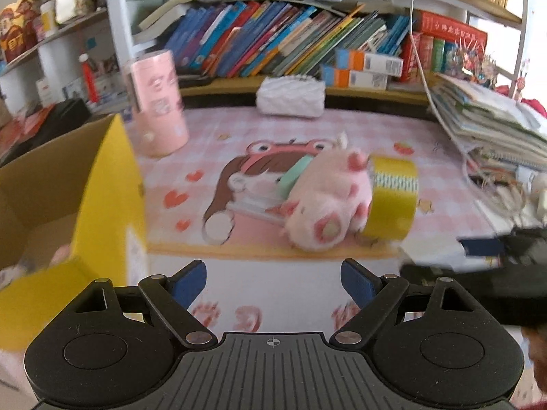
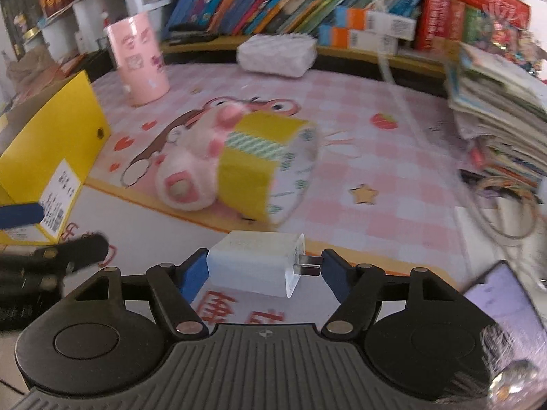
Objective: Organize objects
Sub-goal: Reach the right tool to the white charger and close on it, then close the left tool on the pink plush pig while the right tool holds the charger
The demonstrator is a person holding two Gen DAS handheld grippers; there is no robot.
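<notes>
Charger (image 2: pixel 259 263) between the right tongs (image 2: pixel 263 270), left pad touching, prongs just short of the right pad; not yet clamped. Light, rigid, smooth: grip the flat sides. Left tongs (image 1: pixel 273 283) apart, empty, beside box (image 1: pixel 102 184).

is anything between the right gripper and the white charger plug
No. The white charger plug already sits in the gap of the right gripper: one blue pad at its body, the other by its prongs. Whether the pads are pressing on it cannot be told. The yellow tape roll lies beyond it.
</notes>
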